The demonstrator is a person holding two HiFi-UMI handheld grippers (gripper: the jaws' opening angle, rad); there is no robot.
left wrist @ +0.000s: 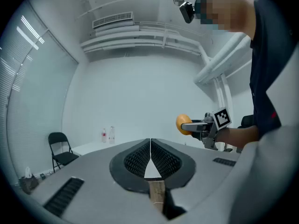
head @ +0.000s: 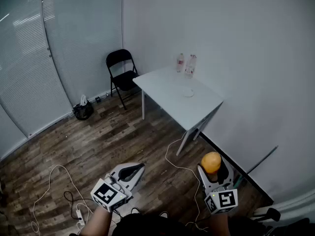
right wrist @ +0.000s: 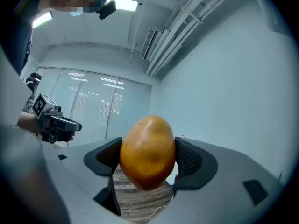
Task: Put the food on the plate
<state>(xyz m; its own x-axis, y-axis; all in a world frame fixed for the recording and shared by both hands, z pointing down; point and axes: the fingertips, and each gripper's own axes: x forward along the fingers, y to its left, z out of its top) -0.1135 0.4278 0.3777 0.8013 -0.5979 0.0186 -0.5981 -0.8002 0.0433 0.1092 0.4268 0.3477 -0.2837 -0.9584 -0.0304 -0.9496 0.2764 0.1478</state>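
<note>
Right hand-held gripper [right wrist: 148,158] pinches the food [right wrist: 147,146], a smooth, rounded orange-yellow piece, between its two black ribbed pads; the jaws stand wide around it and the food sticks up above them. Left hand-held gripper [left wrist: 150,146] has its jaws pressed together, pad against pad, with nothing between them. Both are held out level in front of the person, well apart from each other, the left one low at the head view's left and the right one low at its right.

Below them lies a dark wooden floor [head: 98,141] with thin white cables [head: 58,177] looping across it. Farther off, a white surface [head: 170,100] stands against the pale wall, well apart from the food. On it lies a small clear round thing [head: 188,93], too small to make out, and at its far edge stand two bottles [head: 186,65]. Beyond the surface's left end, a black folding chair [head: 122,73] stands in the corner, and a dark bag [head: 83,111] sits on the floor by the blinds.
</note>
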